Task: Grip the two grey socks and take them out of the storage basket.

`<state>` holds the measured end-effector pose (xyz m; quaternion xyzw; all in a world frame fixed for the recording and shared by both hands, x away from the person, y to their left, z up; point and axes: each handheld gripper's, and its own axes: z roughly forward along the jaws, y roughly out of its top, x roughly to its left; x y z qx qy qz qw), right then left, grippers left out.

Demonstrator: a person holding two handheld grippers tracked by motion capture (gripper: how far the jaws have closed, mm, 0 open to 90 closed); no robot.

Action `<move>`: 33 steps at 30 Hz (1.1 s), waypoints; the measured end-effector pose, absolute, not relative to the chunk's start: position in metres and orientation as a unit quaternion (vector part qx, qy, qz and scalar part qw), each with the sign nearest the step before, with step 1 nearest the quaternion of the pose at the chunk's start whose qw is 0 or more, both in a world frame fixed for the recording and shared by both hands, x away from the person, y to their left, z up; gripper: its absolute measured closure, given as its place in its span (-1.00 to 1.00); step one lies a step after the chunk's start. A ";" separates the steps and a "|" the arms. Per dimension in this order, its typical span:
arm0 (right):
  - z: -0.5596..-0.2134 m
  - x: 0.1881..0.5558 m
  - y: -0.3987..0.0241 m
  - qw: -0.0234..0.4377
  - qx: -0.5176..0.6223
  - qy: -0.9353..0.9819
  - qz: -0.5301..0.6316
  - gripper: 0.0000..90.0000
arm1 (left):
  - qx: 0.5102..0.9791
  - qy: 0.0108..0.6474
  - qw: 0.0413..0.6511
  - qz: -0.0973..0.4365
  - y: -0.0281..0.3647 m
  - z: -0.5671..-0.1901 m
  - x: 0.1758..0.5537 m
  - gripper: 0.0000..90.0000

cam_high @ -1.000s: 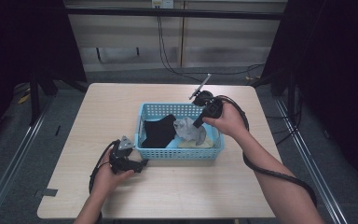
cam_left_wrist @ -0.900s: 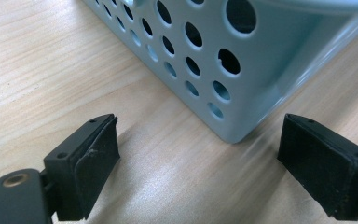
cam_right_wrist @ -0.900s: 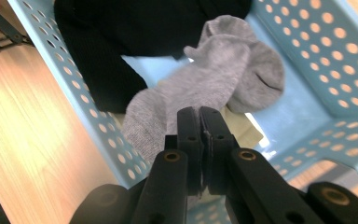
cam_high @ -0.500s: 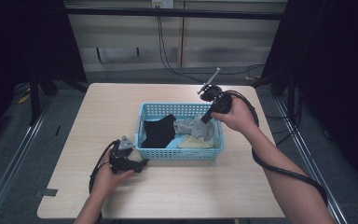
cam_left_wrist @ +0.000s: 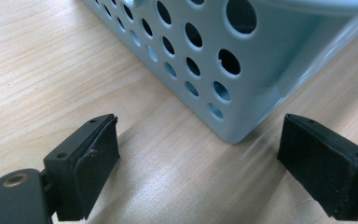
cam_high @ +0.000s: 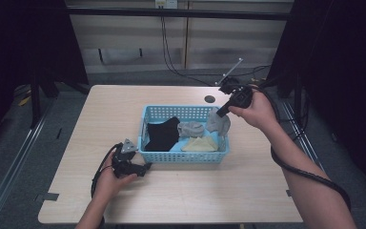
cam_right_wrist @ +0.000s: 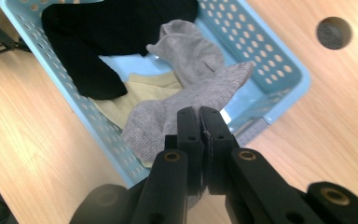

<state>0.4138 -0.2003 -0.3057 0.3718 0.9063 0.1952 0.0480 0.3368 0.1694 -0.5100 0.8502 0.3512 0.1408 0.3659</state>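
Note:
A light blue perforated basket stands mid-table, holding a black sock, a grey sock and a beige sock. My right gripper hangs over the basket's right end, shut on another grey sock that dangles above the rim. In the right gripper view the jaws pinch that grey sock over the basket. My left gripper rests on the table at the basket's front left corner, open. The left gripper view has that corner between its spread pads.
A round cable hole lies in the wooden table behind the basket. Black cables trail from both grippers. Dark floor and frame rails surround the table.
My right gripper has risen and drawn right, lifting the grey sock out of the basket's pile. The left gripper has stayed put.

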 end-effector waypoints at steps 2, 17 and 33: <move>-0.302 0.413 -0.206 0.050 0.378 0.903 0.195 0.95 | 0.850 0.351 0.366 0.141 0.169 -0.510 0.337 -0.74; -0.299 0.408 -0.244 0.066 0.405 0.892 0.192 0.95 | 0.850 0.351 0.367 0.141 0.169 -0.510 0.337 -0.74; -0.327 0.409 -0.275 0.066 0.431 0.884 0.169 0.95 | 0.850 0.353 0.367 0.139 0.169 -0.510 0.337 -0.74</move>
